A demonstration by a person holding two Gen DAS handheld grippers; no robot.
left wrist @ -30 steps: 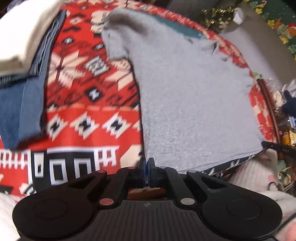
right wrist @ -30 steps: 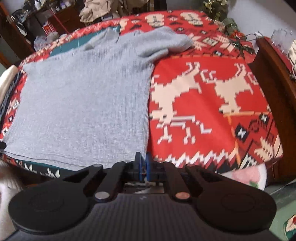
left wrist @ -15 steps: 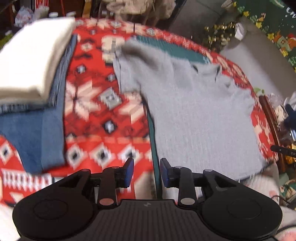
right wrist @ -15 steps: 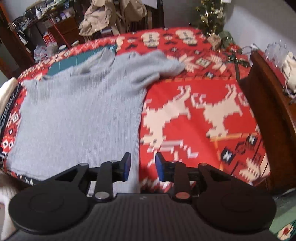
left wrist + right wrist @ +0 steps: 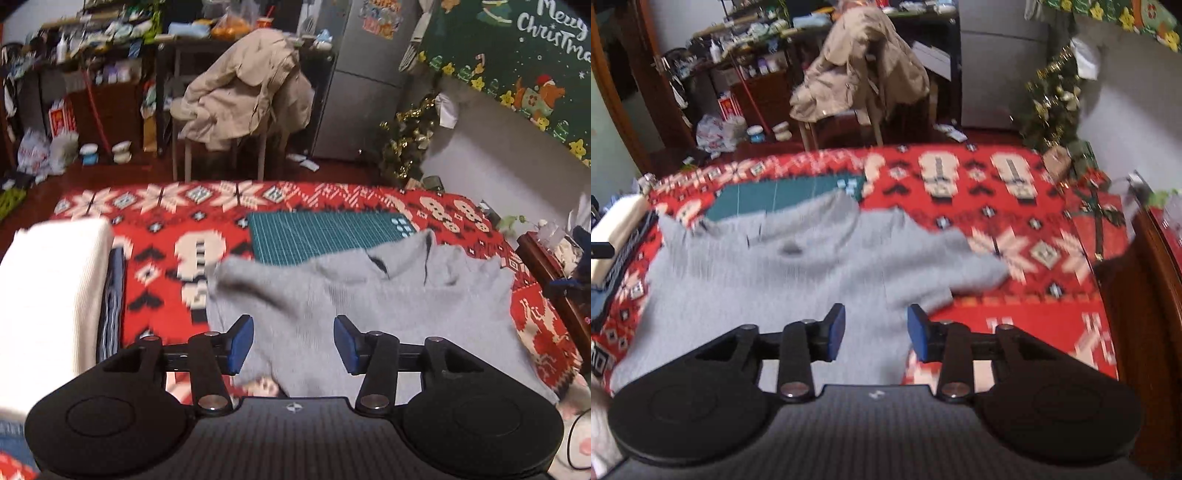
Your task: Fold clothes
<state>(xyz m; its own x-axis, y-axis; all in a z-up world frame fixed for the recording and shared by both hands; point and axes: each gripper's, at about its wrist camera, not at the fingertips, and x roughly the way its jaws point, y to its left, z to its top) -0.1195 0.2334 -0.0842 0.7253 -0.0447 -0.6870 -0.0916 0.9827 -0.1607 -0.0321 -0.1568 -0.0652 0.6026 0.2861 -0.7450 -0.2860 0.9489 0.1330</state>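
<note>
A grey knit top (image 5: 369,302) lies spread flat on a red patterned blanket (image 5: 159,229), collar toward the far side; in the right wrist view the same grey top (image 5: 783,280) fills the left half. My left gripper (image 5: 293,343) hovers above the top's near left part, its jaws opening, nothing pinched between the blue pads. Above the top's right edge, below the sleeve, my right gripper (image 5: 876,332) is also opening and holds nothing.
A stack of folded clothes, cream on top (image 5: 48,295), sits at the blanket's left. A green cutting mat (image 5: 325,232) lies beyond the collar. A dark wooden board (image 5: 1145,295) bounds the right side. Behind stand a chair draped with a beige coat (image 5: 243,92) and cluttered shelves.
Both grippers were shut on the top's near hem, then let go, opened and rose. Both views tilted up, so the room behind now shows.
</note>
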